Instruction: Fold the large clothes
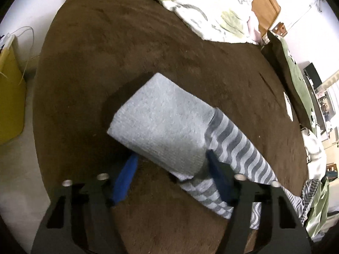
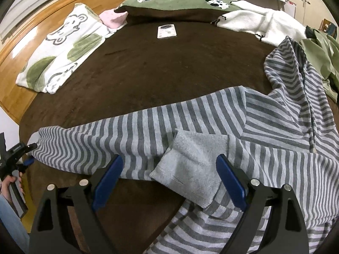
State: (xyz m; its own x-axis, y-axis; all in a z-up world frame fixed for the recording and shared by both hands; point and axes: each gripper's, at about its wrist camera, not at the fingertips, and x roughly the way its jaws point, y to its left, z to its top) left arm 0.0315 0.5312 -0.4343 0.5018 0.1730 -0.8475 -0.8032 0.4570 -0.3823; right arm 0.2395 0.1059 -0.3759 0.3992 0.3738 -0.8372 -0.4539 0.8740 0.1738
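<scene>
A grey-and-white striped top (image 2: 222, 118) lies spread on the brown bed cover (image 2: 159, 63), one sleeve stretched out to the left. In the left wrist view that sleeve's plain grey cuff (image 1: 161, 127) arches between the blue pads of my left gripper (image 1: 171, 169), which touch both its sides; the cuff casts a shadow on the bed. The right wrist view shows my left gripper (image 2: 23, 154) at the sleeve's far end, in a person's hand (image 2: 9, 182). My right gripper (image 2: 169, 180) stands open over the other grey cuff (image 2: 190, 165), which lies folded across the striped body without touching either pad.
A white blanket with green bears (image 2: 63, 48) lies along the wooden headboard (image 2: 31, 36). A green cow-print pillow (image 2: 175, 4), white fleece (image 2: 260, 21) and a small white card (image 2: 166, 31) sit at the far side. A green garment (image 2: 322, 57) lies right. A yellow bag (image 1: 10, 97) stands beside the bed.
</scene>
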